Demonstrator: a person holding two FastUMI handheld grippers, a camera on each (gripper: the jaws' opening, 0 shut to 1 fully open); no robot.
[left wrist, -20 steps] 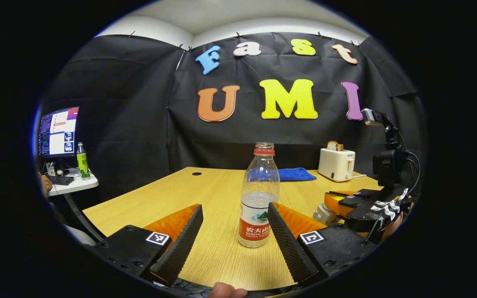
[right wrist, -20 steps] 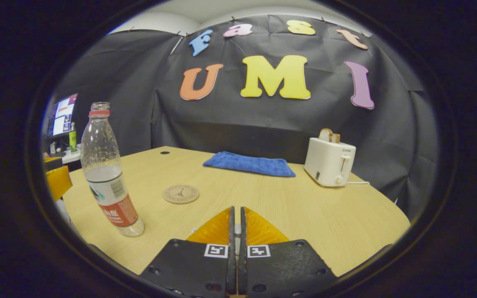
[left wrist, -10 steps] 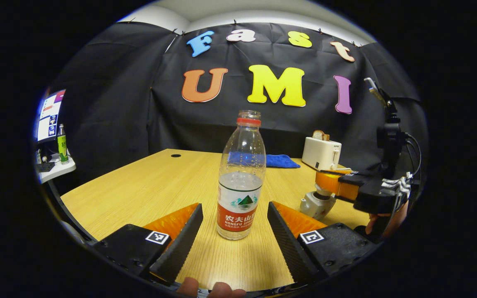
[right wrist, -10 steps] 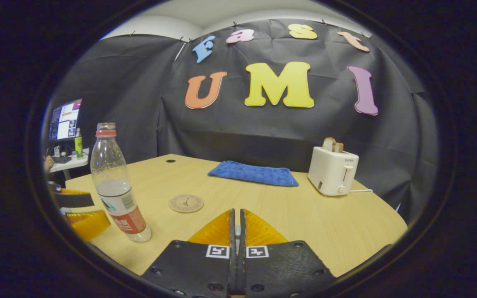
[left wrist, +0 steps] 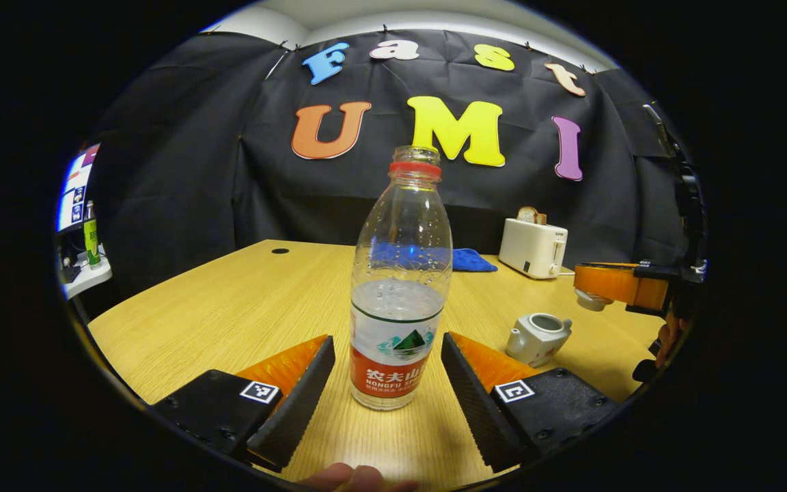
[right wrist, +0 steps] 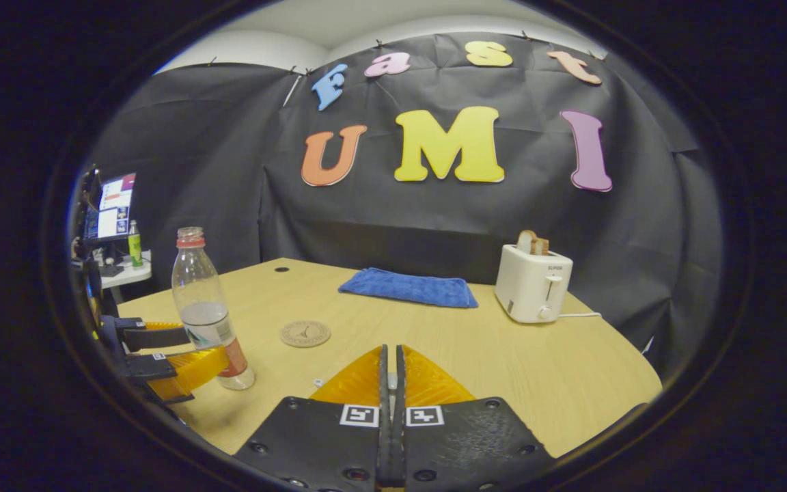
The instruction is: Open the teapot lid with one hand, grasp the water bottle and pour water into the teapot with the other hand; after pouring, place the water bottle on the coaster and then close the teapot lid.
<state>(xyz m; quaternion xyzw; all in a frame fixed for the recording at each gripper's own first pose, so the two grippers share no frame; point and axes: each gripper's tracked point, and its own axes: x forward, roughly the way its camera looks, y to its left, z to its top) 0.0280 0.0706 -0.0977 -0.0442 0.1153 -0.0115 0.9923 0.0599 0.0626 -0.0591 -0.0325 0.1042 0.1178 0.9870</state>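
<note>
A clear water bottle [left wrist: 400, 287] with a red neck ring and no cap stands on the wooden table [left wrist: 243, 307], about half full. My left gripper [left wrist: 387, 340] is open, one finger on each side of the bottle's label, apart from it. To the right sits a small white teapot [left wrist: 537, 335] with its mouth uncovered. Above and right of it my right gripper [left wrist: 581, 283] is shut on the teapot lid [left wrist: 588, 301]. In the right gripper view the right gripper [right wrist: 388, 350] is shut; the bottle [right wrist: 205, 307] and left gripper [right wrist: 208, 345] are at the left, near a round coaster [right wrist: 305, 333].
A blue towel [right wrist: 407, 287] lies at the back of the table and a white toaster [right wrist: 533, 283] with bread stands at the back right. A side desk with a monitor [right wrist: 117, 205] and a green bottle [right wrist: 134, 242] is beyond the table's left edge.
My left gripper has moved forward so the bottle now stands between its fingers. My right gripper has lifted the lid up and to the right, off the teapot.
</note>
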